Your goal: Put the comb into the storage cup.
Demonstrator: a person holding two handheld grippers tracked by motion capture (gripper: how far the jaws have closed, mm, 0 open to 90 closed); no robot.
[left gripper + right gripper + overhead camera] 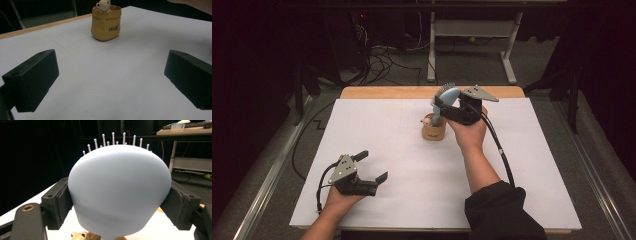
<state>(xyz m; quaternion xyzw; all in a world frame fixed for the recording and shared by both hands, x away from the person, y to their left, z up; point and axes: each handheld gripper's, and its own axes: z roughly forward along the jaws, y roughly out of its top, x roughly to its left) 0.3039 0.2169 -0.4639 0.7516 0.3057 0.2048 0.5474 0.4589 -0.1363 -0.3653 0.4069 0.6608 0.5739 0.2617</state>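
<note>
near the front edge of the white sheet (412,200), on the person's left: left gripper (371,167) resting low in the left hand (339,199), jaws spread wide apart with nothing between them, pointing toward the middle of the table. seen from the left gripper view as two black blocks flanking bare white surface, with the tan pouch-shaped holder (106,23) straight ahead and well apart from them.

farther in, at the right: dark sleeve (502,212) and bare forearm reaching forward to the right hand (469,132), lifted above the table. right gripper (443,106) clamped on the pale blue hairbrush (446,96), pads pressed against both sides of its rounded head. in the right gripper view: smooth back of the hairbrush (120,187) facing the camera, white-tipped bristles poking up behind its top edge, a bit of the holder showing below.

mid-table: holder (434,129) standing upright on the sheet, small cream animal figure (427,120) at its rim, brush handle angled down toward its opening; touching or just above, cannot tell.

beyond: wooden table edge (382,92), then grey floor with cables (382,62) and white desk legs (510,50).
</note>
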